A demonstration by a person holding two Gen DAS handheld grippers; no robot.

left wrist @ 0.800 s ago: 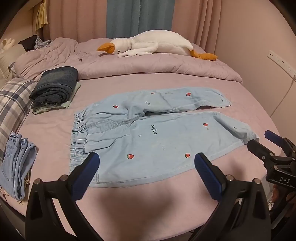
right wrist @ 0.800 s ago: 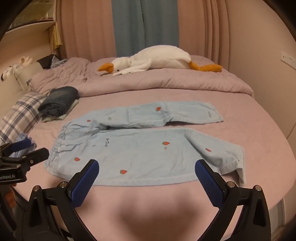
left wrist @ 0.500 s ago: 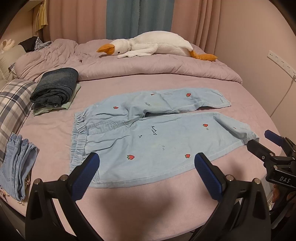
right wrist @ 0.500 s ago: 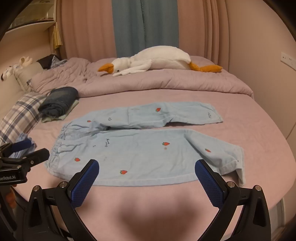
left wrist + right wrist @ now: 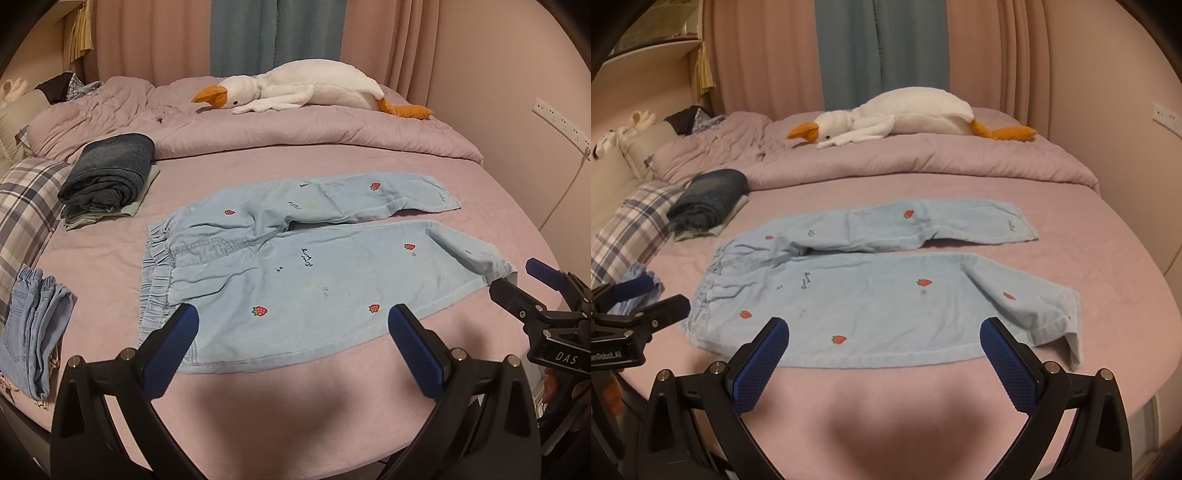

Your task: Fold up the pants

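Light blue pants with small strawberry prints lie spread flat on the pink bed, waistband to the left, both legs running right. In the right wrist view the same pants show a near leg whose hem is turned over at the right. My left gripper hovers open over the near edge of the pants, nothing between its blue pads. My right gripper is open too, above the near leg's lower edge, empty. Each gripper shows at the edge of the other's view.
A stack of folded dark jeans lies at the left. Folded light blue jeans sit at the bed's near left edge beside a plaid pillow. A white goose plush rests on the rumpled duvet behind. A wall stands at the right.
Both views have drifted very slightly; the pants lie as before and both grippers stay open and empty.
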